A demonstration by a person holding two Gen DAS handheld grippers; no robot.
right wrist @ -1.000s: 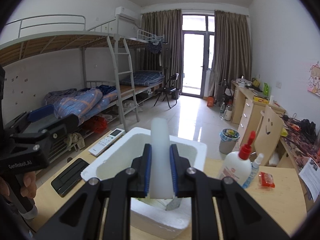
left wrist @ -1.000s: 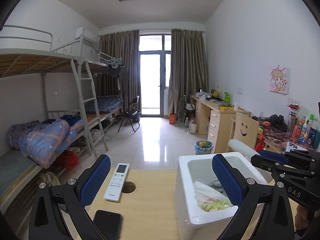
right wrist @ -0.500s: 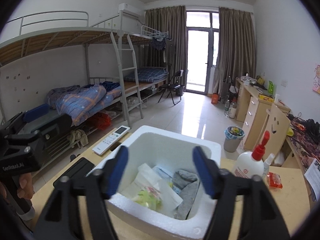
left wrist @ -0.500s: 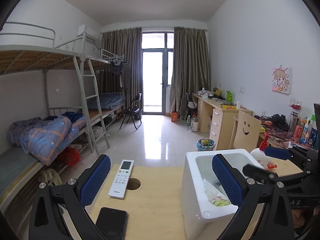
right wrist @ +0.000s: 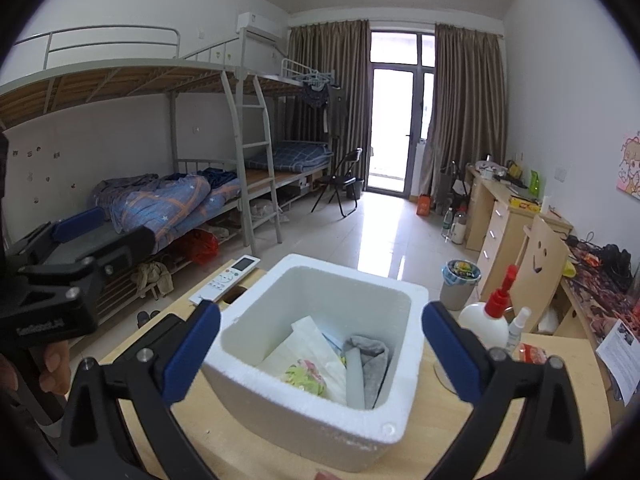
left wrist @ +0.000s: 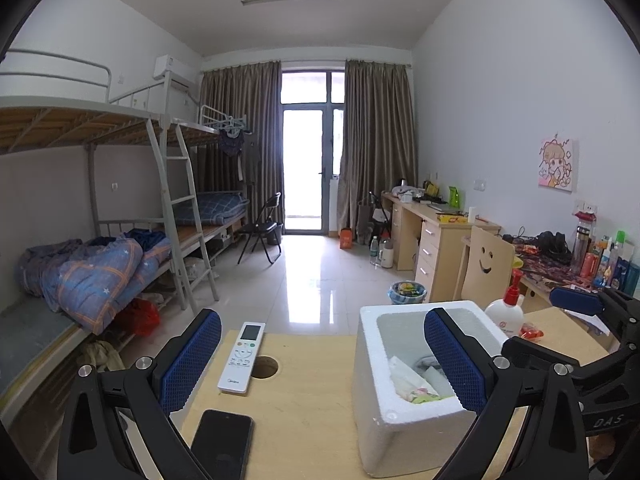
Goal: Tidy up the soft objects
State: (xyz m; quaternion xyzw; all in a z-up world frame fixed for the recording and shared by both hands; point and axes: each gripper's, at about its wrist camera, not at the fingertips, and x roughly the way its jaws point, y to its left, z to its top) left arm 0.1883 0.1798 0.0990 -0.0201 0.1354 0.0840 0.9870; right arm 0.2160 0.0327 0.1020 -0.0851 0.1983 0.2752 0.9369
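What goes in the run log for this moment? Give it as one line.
phase: release | right gripper: open, jaws just opened, empty | white foam tube: lying in foam box | left gripper: open, empty

Rough white foam box (right wrist: 320, 420), pale matt wooden table (left wrist: 304, 412), glossy floor tiles (left wrist: 308, 292), perhaps cloth sock (right wrist: 372, 356)

Your left gripper (left wrist: 322, 354) sits with its blue pads spread wide and nothing between them, over the wooden table (left wrist: 304, 412). Under it lie a white remote (left wrist: 241, 357) beside a round hole and a black phone (left wrist: 222, 445). The foam box (left wrist: 404, 412) on the right holds paper and cloth, and your right gripper (left wrist: 576, 304) reaches in from the right.
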